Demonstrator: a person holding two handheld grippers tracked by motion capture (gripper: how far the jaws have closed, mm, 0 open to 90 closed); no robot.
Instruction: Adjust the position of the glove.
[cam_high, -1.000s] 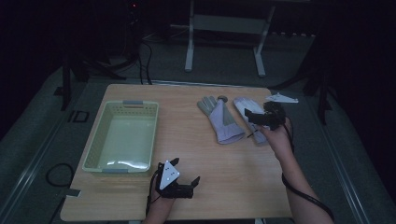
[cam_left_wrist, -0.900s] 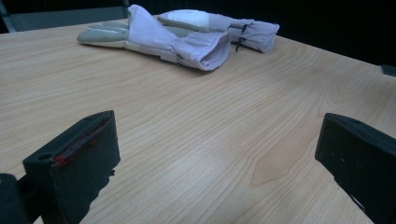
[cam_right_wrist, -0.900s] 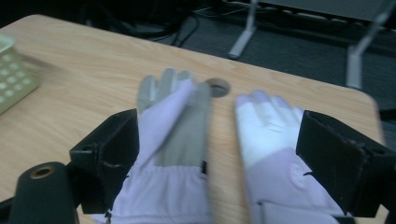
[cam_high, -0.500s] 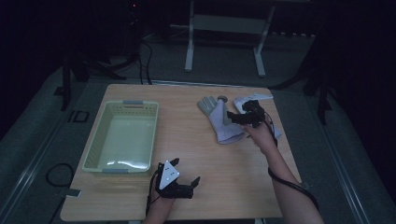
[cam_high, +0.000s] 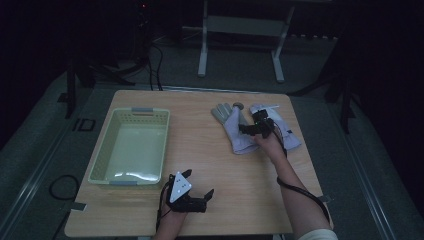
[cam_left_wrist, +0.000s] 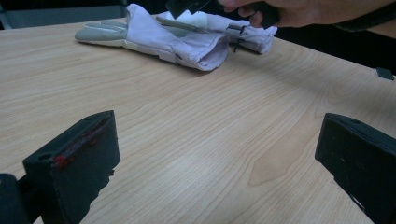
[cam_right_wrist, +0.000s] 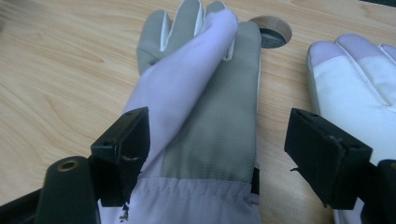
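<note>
Straddling the grey-palmed glove, the right claw has dropped from above and narrowed slightly, jaws spread, not yet pinching. That glove lies at the table's two o'clock; the left claw rests spread.

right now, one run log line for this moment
right gripper: open, jaws straddling grey-palmed glove | left gripper: open, idle on table | basket: empty

No readable text, label, brand, number or sign appears anywhere. The gloves, the basket left of them and the wooden table all bear no legible marking.
</note>
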